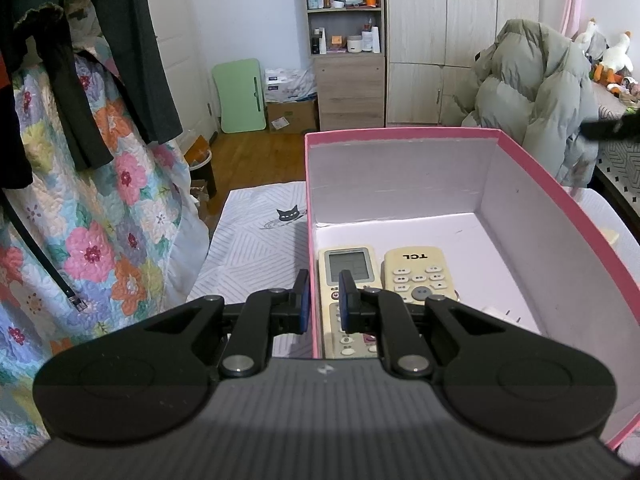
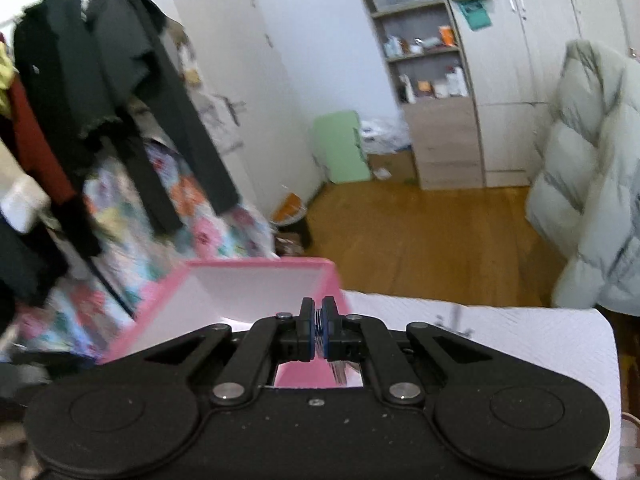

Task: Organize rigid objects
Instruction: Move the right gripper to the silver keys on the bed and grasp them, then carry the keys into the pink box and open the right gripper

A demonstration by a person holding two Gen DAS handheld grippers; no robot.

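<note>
1. Pink box (image 1: 560, 216), white inside, sits open on a white patterned cloth (image 1: 256, 236) w/ a small black cat print (image 1: 289, 213).
2. Two AC remotes lie flat on the box floor, side by side at its near left corner: a beige remote w/ LCD screen (image 1: 347, 267) against the left wall, and a cream TCL remote (image 1: 418, 274) just right of it, logo upside down from this view.
3. Left gripper (image 1: 325, 300): jaws nearly together and straddling the box's left wall, one finger outside, one inside over the LCD remote. They look clamped on the wall edge; contact w/ the remote itself can't be told.
4. Right gripper (image 2: 319, 330): jaws closed, pads almost touching. Something thin and ridged shows in the narrow gap betw. them, too small and blurred to name. It's held above the cloth, near the box's right-hand corner.
5. Right wrist view is motion-blurred.
6. Bkgd: dark clothes (image 1: 116, 60) hanging over a floral quilt (image 1: 100, 240) at left, open shelf unit (image 1: 344, 8) w/ bottles and jars, pale green folding table (image 1: 240, 96) leaning on the wall, grey-green puffer jacket (image 1: 532, 92) at right, wood floor (image 2: 420, 232).
</note>
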